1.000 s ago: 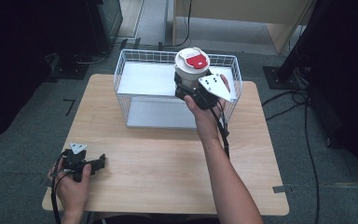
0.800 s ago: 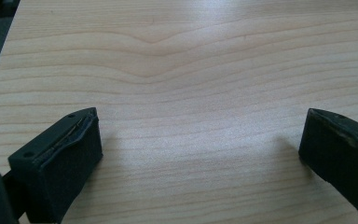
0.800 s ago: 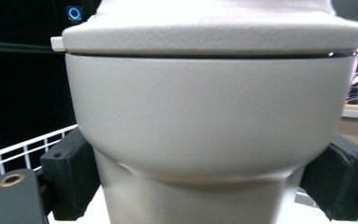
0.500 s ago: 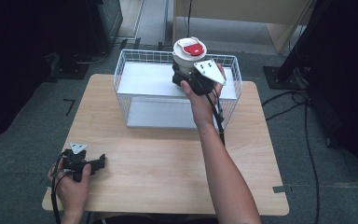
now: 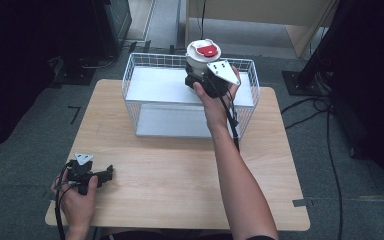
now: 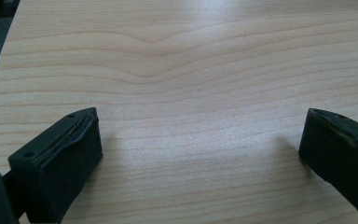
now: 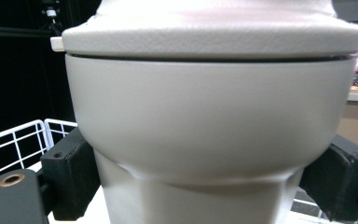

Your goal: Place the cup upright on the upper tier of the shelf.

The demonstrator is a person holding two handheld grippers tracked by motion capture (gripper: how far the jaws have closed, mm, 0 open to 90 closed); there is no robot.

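A white lidded container with a red patch on its lid (image 5: 203, 55) hangs upright above the white wire basket (image 5: 145, 60), near its back rim. My right gripper (image 5: 200, 80) is shut on the container's narrow lower body. The right gripper view has the cream-white container (image 7: 209, 116) between both black pads (image 7: 70, 179), with basket wire behind. At the table's front left corner my left gripper (image 5: 106, 173) lies low and open. The left gripper view has its pads (image 6: 60, 163) wide apart over bare wood, nothing between them.
The basket holds a white inner shelf (image 5: 160, 85) and stands at the back of the wooden table (image 5: 180, 170). A cable (image 5: 232, 125) trails along the right forearm. Dark stands and cables lie on the floor around the table.
The right gripper has carried the container left and farther back over the basket. The left gripper has stayed where it was.
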